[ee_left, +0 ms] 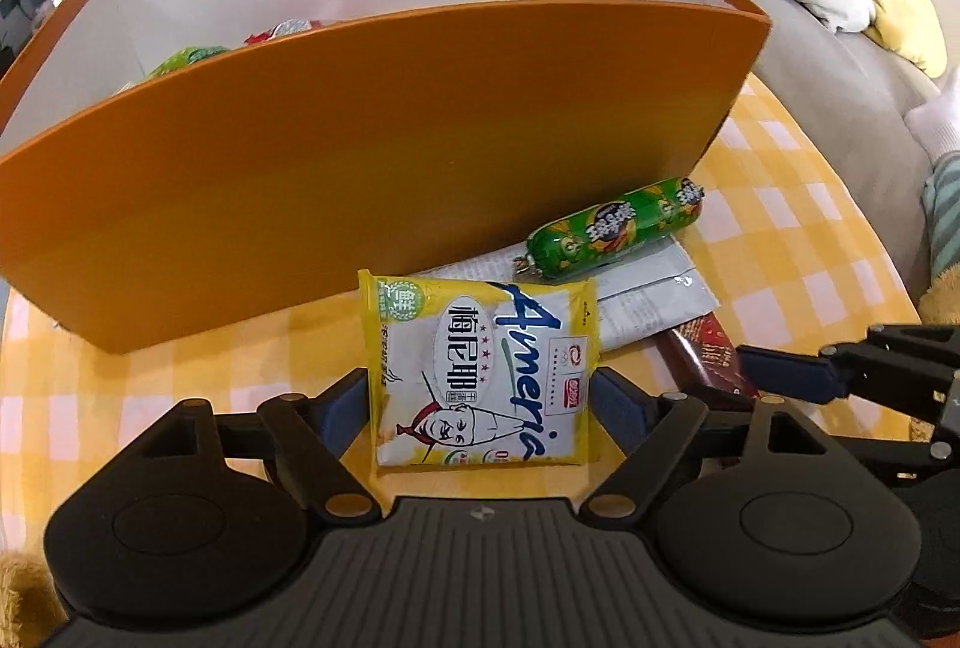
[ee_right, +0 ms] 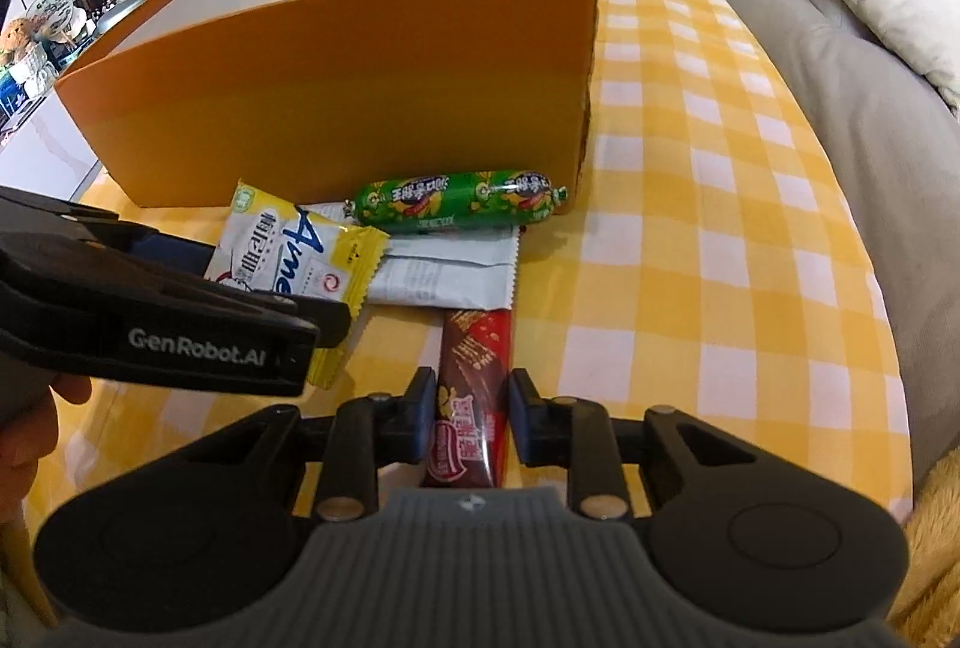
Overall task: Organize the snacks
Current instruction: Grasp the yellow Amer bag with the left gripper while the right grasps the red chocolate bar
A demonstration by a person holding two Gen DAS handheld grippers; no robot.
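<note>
Left wrist view: left gripper [ee_left: 480, 396] open astride a flat, glossy yellow-white snack packet [ee_left: 483, 372] lying on the checked cloth [ee_left: 780, 240]; right gripper [ee_right: 468, 411] open astride a slim brown wafer bar [ee_right: 471, 396], long axis pointing toward the orange cardboard box [ee_right: 336, 90]; cylindrical green sausage [ee_right: 459, 200] lies crosswise beside it.

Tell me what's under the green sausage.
The green sausage rests on the far edge of a white printed packet, against the orange box. What lies beneath that packet is hidden.
</note>
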